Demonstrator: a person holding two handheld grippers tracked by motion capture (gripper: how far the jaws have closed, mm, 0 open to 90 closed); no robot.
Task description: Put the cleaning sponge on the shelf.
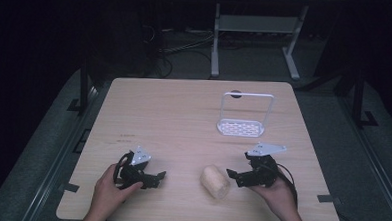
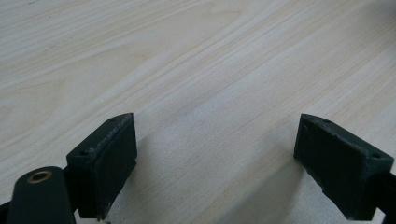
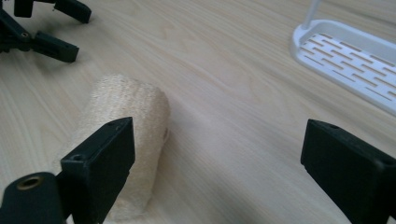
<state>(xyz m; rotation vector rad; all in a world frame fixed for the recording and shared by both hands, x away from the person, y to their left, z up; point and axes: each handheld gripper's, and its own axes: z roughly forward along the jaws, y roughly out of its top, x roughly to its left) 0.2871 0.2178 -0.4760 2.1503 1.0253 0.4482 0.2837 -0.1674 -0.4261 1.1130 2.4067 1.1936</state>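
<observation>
A beige, rough-woven roll [image 1: 215,180] lies on its side on the wooden table [image 1: 184,110] near the front edge. My right gripper [image 1: 233,177] sits just right of it, jaws open and pointed at it. In the right gripper view the roll [image 3: 133,116] lies low on the left, partly behind the left jaw, not between the jaws; my right gripper [image 3: 217,154] has only bare wood between its pads. My left gripper [image 1: 157,179] rests open to the roll's left, a short gap away, and holds nothing [image 2: 215,163].
A white slotted tray with a tall wire handle [image 1: 243,123] stands on the right half of the table behind the right gripper, also seen as the white tray [image 3: 345,60]. The other gripper [image 3: 42,28] shows far off. Desk legs and cables lie on the floor beyond.
</observation>
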